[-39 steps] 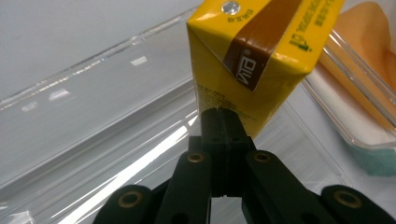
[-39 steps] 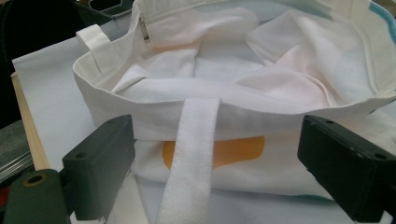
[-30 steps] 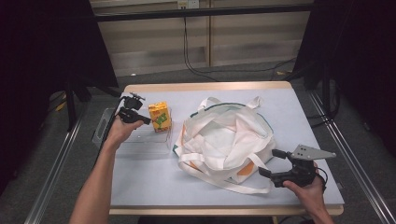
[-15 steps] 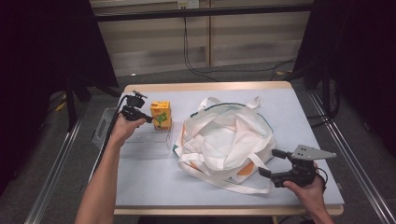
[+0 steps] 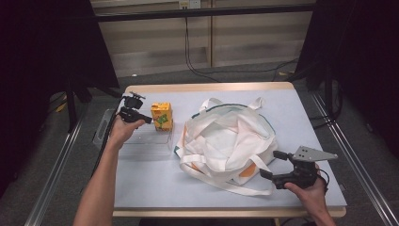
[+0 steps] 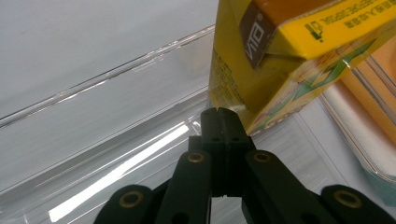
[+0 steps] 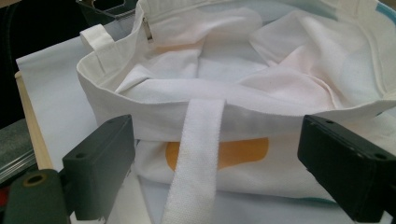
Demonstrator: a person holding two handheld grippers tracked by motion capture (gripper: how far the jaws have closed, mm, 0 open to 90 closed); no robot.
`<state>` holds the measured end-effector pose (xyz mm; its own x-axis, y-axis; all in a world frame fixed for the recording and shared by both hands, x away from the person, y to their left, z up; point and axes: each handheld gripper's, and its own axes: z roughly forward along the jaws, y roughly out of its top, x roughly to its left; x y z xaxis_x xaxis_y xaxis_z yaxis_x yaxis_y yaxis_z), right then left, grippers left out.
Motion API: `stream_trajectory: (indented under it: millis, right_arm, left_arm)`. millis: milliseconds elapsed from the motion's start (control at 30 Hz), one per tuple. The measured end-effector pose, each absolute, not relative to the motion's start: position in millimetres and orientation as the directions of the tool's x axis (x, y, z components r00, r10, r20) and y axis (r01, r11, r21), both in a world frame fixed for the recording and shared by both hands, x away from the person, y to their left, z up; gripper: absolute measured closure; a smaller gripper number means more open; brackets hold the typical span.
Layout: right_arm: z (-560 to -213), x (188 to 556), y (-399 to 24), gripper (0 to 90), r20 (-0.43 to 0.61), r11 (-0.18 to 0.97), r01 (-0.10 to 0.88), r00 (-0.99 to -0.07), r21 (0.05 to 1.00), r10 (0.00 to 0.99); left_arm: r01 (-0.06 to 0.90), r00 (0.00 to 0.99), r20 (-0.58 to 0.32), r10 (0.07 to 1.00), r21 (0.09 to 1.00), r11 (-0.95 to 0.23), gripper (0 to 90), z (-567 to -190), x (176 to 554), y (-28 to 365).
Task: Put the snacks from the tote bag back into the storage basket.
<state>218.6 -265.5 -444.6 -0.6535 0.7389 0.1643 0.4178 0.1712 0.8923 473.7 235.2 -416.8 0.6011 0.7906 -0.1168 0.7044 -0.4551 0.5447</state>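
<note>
- Left gripper (image 5: 149, 119), upper left of the high view: jaws clenched with nothing between them, tips at the yellow juice carton (image 5: 162, 116) standing in a clear tray (image 5: 146, 143).
- Right gripper (image 5: 273, 164), lower right: jaws released, spread before the white tote bag (image 5: 226, 141) at centre.

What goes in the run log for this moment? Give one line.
left gripper: shut, empty, by juice carton in clear tray | right gripper: open, facing tote bag strap
</note>
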Motion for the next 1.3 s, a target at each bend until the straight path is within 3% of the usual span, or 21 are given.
stream_trajectory:
  millis: [567, 733, 1033, 1300]
  right_arm:
    - [-445, 219, -267, 11.0, 0.165, 0.165, 0.417, -0.649, 0.894, 0.742]
    - [-446, 220, -265, 11.0, 0.171, 0.165, 0.423, -0.649, 0.891, 0.741]
    - [-445, 219, -264, 11.0, 0.171, 0.164, 0.421, -0.651, 0.892, 0.74]
    - [-445, 220, -264, 10.2, 0.171, 0.164, 0.421, -0.651, 0.892, 0.74]
  left_arm:
    - [0.611, 0.656, -0.12, 0.745, 0.664, -0.431, 90.0, -402, 438, 250]
    - [0.571, 0.662, -0.127, 0.739, 0.725, -0.386, 86.1, -394, 424, 256]
    - [0.458, 0.71, -0.091, 0.699, 0.813, -0.36, 63.4, -380, 391, 265]
    - [0.417, 0.706, -0.077, 0.704, 0.848, -0.327, 31.4, -383, 368, 270]
